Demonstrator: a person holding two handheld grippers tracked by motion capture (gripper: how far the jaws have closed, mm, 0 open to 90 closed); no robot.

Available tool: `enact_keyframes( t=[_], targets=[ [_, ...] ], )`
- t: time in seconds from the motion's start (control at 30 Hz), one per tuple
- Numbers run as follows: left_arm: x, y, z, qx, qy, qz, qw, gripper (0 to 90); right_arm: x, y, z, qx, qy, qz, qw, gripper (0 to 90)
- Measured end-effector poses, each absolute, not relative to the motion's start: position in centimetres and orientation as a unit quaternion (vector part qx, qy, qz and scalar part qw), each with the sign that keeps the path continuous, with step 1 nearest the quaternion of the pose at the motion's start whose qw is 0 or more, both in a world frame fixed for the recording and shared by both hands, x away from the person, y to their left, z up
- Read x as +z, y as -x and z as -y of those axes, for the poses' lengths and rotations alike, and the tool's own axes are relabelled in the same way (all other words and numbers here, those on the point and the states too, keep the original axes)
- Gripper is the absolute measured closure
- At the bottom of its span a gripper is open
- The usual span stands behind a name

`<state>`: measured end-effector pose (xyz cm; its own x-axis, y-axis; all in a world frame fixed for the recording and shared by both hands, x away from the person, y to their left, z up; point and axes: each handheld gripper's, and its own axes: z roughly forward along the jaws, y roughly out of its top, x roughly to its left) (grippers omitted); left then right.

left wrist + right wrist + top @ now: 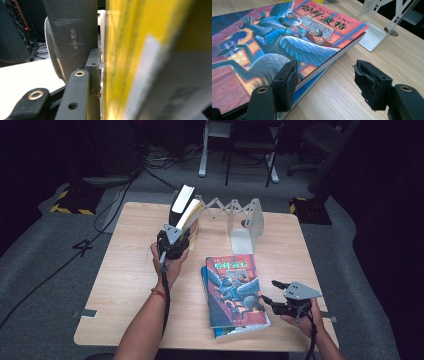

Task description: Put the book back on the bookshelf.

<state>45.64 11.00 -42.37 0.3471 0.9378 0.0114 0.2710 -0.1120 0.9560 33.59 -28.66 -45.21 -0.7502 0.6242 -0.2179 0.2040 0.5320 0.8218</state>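
- A dark grey book spine (71,32), seen close in the left gripper view, carries pale Chinese characters in a column at about ten o'clock from the centre: 东野圭吾.
- The colourful top book (274,45) of the flat stack bears large dark Chinese characters on a red band at one o'clock in the right gripper view: 哈利·波特.
- Above them, small capital letters read "J.K. ROWLING", partly cut by glare.
- A pale panel below the characters holds smaller print, too blurred to read.
- The grey carpet (82,247) shows a black "4" at nine o'clock in the high view.
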Motion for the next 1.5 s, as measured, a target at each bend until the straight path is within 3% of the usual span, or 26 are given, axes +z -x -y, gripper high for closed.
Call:
enact_keyframes(
  t=[0.4, 0.57, 0.67, 0.83, 1.03, 1.5],
  targets=[
    [-43.0, -44.7, -12.1, 0.312, -0.694, -0.441, 0.477, 48.7, -45.3, -33.5, 28.4, 0.41, -0.235, -0.846, 0.248, 35.6],
    [-44.3, -43.8, -12.2, 0.297, -0.707, -0.425, 0.481, 47.6, -45.4, -33.5, 28.3, 0.405, -0.234, -0.849, 0.246, 36.0],
    [-44.7, -42.9, -11.5, 0.328, -0.712, -0.41, 0.467, 69.0, -45.5, -33.5, 28.2, 0.401, -0.232, -0.852, 0.244, 36.0],
    [-44.8, -42.7, -11.5, 0.328, -0.701, -0.425, 0.47, 70.6, -45.6, -33.4, 27.9, 0.395, -0.225, -0.858, 0.241, 35.9],
    [-44.7, -43.0, -12.9, 0.318, -0.655, -0.481, 0.488, 74.7, -45.7, -33.4, 27.9, 0.395, -0.227, -0.858, 0.238, 35.8],
    [-44.4, -44.9, -10.7, 0.328, -0.637, -0.514, 0.472, 74.8, -45.8, -33.5, 27.8, 0.395, -0.224, -0.859, 0.235, 35.7]
  ],
)
